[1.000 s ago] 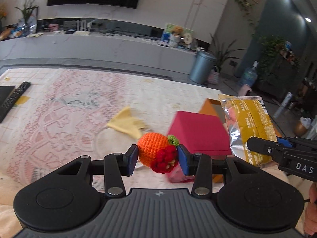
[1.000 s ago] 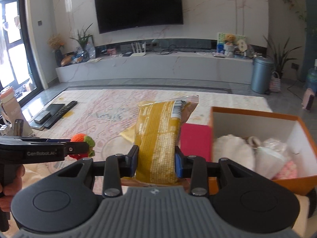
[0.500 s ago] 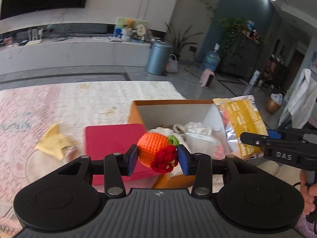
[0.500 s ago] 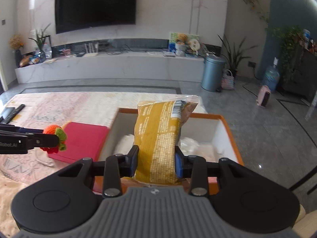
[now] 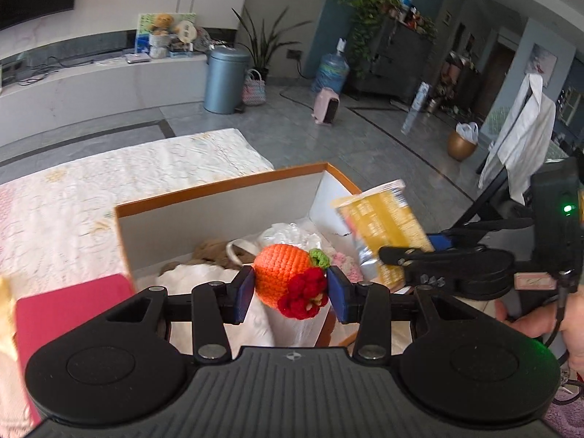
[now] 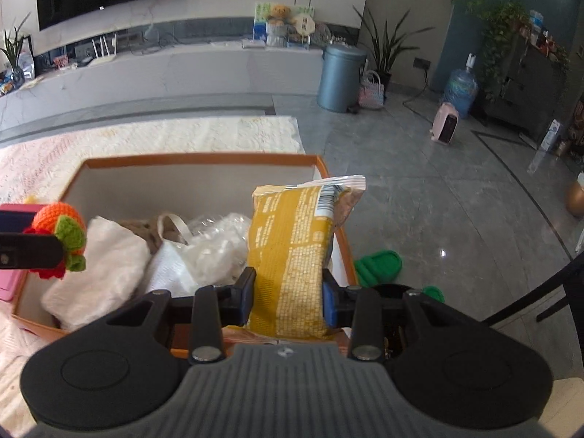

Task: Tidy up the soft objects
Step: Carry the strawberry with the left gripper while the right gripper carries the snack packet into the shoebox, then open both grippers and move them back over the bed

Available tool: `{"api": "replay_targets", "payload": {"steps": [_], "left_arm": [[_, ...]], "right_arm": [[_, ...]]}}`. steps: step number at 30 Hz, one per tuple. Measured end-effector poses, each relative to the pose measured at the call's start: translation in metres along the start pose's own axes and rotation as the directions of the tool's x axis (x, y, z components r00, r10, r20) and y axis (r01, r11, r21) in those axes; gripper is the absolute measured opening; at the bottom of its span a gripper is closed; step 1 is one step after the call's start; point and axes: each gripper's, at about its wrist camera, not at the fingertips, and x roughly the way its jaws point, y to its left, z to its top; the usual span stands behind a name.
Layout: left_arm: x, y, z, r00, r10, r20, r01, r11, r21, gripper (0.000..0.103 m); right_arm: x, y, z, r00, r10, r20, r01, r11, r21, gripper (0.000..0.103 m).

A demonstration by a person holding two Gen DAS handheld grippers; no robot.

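Both your hand-held grippers swung over the orange box [image 6: 204,159]: left hand-held gripper [image 5: 291,289] clamps crochet orange [image 5: 283,273], right hand-held gripper [image 6: 287,294] clamps yellow snack bag [image 6: 292,255] upright, both pitched down above box.

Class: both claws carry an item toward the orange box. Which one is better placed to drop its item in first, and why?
Probably the left claw: its crocheted orange toy hangs over the box's soft contents. The right claw's yellow snack bag sits by the box's right wall, partly outside.

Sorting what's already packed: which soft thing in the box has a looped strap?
The white bag in the middle of the orange box; the fluffy white bundle and clear plastic bag beside it show none.
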Motion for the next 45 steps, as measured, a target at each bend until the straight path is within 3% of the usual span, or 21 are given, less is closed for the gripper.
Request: {"api": "replay_targets", "payload": {"steps": [12, 14, 18, 29, 31, 41, 45], "left_arm": [[0.042, 0.001, 0.001, 0.997, 0.002, -0.075, -0.001, 1.0, 0.017, 0.049], [0.045, 0.0, 0.0, 0.997, 0.002, -0.083, -0.001, 1.0, 0.015, 0.049], [0.052, -0.001, 0.001, 0.995, -0.008, -0.096, 0.008, 1.0, 0.005, 0.049], [0.063, -0.001, -0.006, 0.983, 0.011, -0.181, -0.006, 1.0, 0.029, 0.05], [0.062, 0.0, -0.006, 0.982, 0.012, -0.189, -0.008, 1.0, 0.025, 0.051], [0.043, 0.01, -0.008, 0.986, -0.026, -0.165, 0.021, 0.999, -0.032, 0.075], [0.031, 0.011, -0.007, 0.989, -0.033, -0.144, 0.027, 0.999, -0.043, 0.079]], "right_arm": [[0.061, 0.01, -0.007, 0.988, -0.009, -0.153, -0.005, 0.996, -0.089, 0.038], [0.058, 0.013, -0.007, 0.989, -0.018, -0.147, 0.001, 0.993, -0.118, 0.039], [0.042, 0.016, -0.005, 0.995, -0.027, -0.1, 0.01, 0.987, -0.159, 0.05], [0.021, 0.013, -0.005, 0.997, -0.027, -0.075, 0.016, 0.989, -0.145, 0.052], [0.019, 0.016, -0.006, 0.997, -0.026, -0.074, 0.015, 0.99, -0.142, 0.059], [0.006, 0.024, -0.008, 0.998, -0.045, -0.054, 0.037, 0.989, -0.143, 0.066], [-0.002, 0.026, -0.008, 0.997, -0.059, -0.049, 0.051, 0.988, -0.143, 0.068]]}}
